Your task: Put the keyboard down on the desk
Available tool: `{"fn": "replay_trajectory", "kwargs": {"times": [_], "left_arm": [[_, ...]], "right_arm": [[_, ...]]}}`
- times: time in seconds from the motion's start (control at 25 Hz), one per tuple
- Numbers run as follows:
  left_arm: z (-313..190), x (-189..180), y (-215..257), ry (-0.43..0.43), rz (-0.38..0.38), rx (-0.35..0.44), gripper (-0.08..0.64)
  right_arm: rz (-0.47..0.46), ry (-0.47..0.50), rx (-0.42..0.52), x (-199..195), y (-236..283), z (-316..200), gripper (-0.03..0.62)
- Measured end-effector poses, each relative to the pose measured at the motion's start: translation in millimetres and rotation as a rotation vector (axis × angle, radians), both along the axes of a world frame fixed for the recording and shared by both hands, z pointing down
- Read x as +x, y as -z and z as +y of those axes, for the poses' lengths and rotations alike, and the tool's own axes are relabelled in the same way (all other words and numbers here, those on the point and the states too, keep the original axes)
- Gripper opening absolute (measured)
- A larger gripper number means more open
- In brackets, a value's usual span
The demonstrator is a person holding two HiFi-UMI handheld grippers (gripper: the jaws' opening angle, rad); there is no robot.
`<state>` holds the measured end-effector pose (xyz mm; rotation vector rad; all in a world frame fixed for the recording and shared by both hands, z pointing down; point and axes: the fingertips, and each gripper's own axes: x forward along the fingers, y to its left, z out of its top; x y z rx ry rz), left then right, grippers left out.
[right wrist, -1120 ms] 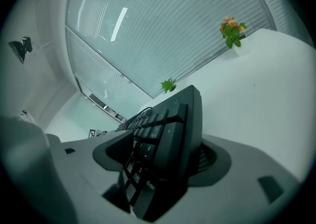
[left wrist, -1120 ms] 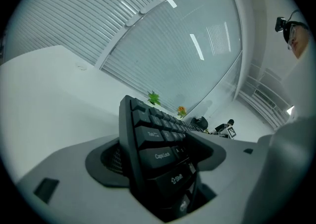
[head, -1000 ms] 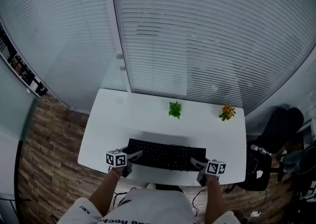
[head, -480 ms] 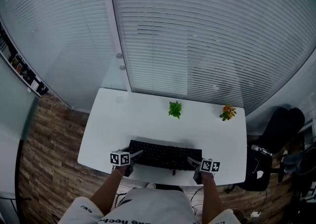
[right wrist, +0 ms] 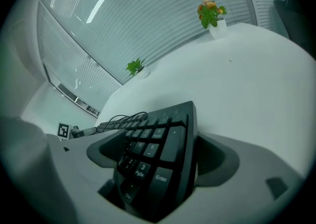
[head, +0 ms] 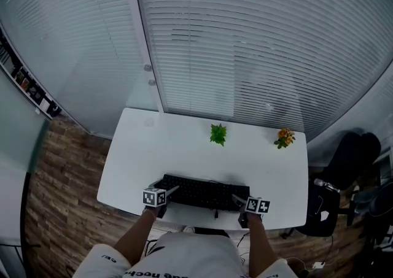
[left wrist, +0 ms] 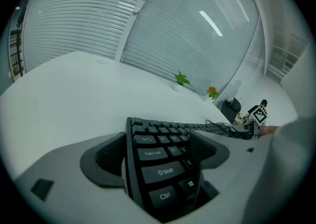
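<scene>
The keyboard (left wrist: 170,134) carries the only readable print: at its left end the keys (left wrist: 152,153) read Tab, Caps Lock, Shift, Ctrl, A, S and Z. At its right end, in the right gripper view, they read Enter, PgDn, PgUp, Del, 2, 3, 6 and +.

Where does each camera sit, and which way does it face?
Head view: on the person's head, looking steeply down on the desk, keyboard, left tool, right tool, forearms.
Left gripper view: on the left tool, facing right along the keyboard, whose Ctrl end lies between its opening jaws.
Right gripper view: on the right tool, facing left; numpad end between its opening jaws.
Shared: both gripper views show the green plant and the opposite tool.
</scene>
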<state>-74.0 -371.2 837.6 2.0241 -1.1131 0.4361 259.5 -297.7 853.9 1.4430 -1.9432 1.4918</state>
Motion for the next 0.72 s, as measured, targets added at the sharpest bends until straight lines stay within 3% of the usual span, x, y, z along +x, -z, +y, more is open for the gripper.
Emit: {"fn": "replay_trajectory", "kwargs": {"times": [0.2,0.36,0.56,0.72], "left_arm": [[-1.8,-1.9,1.6,0.000,-0.013,0.009,0.407],[1.7,-1.9,2.7,-0.002,-0.023,0.007,0.407],[14.2,0.0,-9.2,-0.058,-0.120,-0.014,0.406],[12.8,-0.7,-9.2,-0.063,-0.117,-0.012,0.405]], "right_arm": [[0.020,-0.002,-0.004,-1.1,0.6,-1.8,0.454],[0.089,0.015,0.004,0.8,3.3,-1.1,0.463],[0.182,0.062,-0.018,1.2,-4.7,6.6,0.457],[0.207,0.043,-0.005,0.7,-4.2,4.2,0.466]]}}
